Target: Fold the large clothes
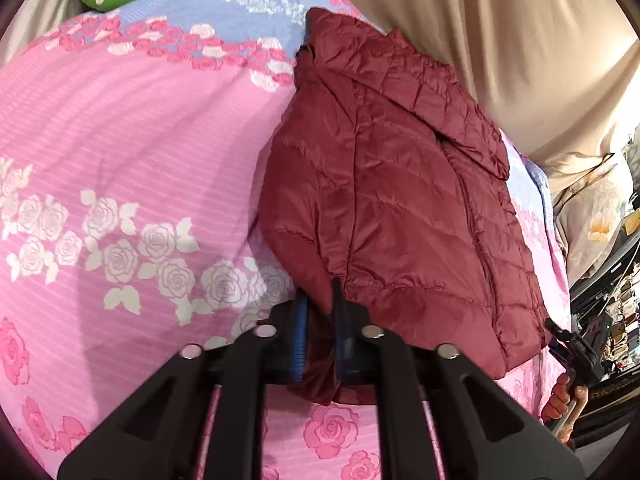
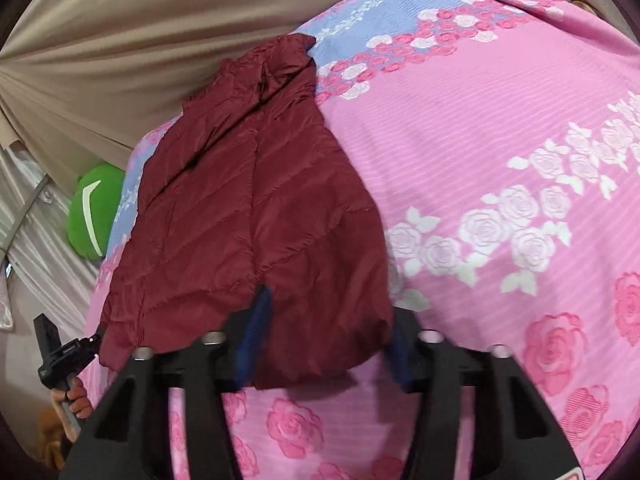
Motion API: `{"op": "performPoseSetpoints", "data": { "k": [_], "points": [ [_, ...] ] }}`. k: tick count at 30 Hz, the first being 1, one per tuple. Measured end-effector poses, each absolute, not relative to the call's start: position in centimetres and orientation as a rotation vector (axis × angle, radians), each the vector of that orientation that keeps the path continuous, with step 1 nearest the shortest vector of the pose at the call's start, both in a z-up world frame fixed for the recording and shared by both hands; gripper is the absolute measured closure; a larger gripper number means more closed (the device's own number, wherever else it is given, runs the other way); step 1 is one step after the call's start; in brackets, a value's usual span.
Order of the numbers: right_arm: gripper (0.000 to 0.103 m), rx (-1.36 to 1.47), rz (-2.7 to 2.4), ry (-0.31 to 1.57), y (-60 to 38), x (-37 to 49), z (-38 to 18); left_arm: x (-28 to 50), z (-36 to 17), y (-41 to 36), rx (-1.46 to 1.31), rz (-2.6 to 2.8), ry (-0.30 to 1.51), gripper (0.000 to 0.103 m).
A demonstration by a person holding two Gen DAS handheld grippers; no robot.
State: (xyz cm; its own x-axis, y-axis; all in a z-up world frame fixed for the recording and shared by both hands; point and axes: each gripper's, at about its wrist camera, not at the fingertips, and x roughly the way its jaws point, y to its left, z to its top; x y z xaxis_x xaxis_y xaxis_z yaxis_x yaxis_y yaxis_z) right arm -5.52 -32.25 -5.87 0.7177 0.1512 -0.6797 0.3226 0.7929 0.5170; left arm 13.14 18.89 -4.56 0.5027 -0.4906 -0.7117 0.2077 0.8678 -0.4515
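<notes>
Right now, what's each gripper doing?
Left gripper: closed, pinching the near hem of the dark red quilted jacket.
Right gripper: jacket hem between its jaws; grip unclear.

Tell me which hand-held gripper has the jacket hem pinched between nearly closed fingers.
The left hand-held gripper: its blue pads almost meet on the maroon jacket hem. The right hand-held gripper straddles a wide bunch, fingers far apart.

Maroon quilted puffer jacket point(image 1: 400, 208), folded narrow, flat on floral bedspread point(image 1: 132, 128)
</notes>
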Motion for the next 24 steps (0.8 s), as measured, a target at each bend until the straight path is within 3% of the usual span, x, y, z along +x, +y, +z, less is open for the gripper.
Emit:
{"op": "performPoseSetpoints", "data": {
  "k": [1, 4, 11, 18, 24],
  "points": [
    [0.093, 0.664, -0.107, 0.785, -32.0, -5.3, -6.0, 12.9, -4.1, 18.9, -0.318, -0.427, 0.941, 0.1],
    [0.099, 0.628, -0.103, 0.739, -31.2, -6.2, -5.1, 11.4, -2.3, 19.2, -0.277, -0.412, 0.875, 0.102],
    [0.099, 0.496, -0.016, 0.536, -28.0, -14.3, 1.3, 4.7, 3.5, 21.9, -0.293, -0.446, 0.712, 0.102],
    [0.1, 0.311, 0.007, 0.204, -24.7, -26.5, 10.0, -5.7, 12.2, 26.5, -0.37, -0.462, 0.389, 0.102],
    [0.1, 0.39, 0.005, 0.092, -26.4, -26.6, 13.9, -4.2, 15.2, 25.1, -0.331, -0.483, 0.353, 0.102]
  ]
}}
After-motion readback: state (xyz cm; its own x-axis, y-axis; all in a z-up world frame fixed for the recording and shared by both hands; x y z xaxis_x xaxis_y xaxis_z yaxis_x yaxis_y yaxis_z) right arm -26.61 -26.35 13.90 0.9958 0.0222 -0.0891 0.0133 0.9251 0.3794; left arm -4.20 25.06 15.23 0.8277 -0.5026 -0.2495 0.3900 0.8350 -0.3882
